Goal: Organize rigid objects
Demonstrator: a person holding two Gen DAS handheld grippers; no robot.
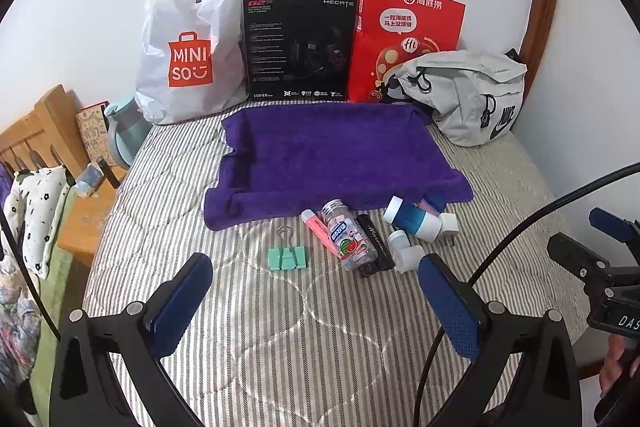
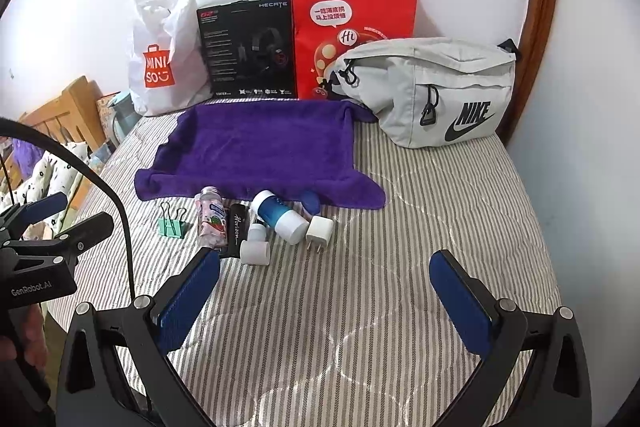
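hovering wide open and empty, left tool (image 1: 316,301) and right tool (image 2: 326,291).

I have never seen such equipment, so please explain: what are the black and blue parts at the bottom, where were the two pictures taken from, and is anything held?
A person holds two hand grippers, each carrying a camera looking forward along its fingers. One picture comes from the left gripper, the other from the right gripper. Both have open jaws and hold nothing. On the striped bed lie a purple towel, a green clip, a candy bottle, a blue-and-white bottle and a white plug.
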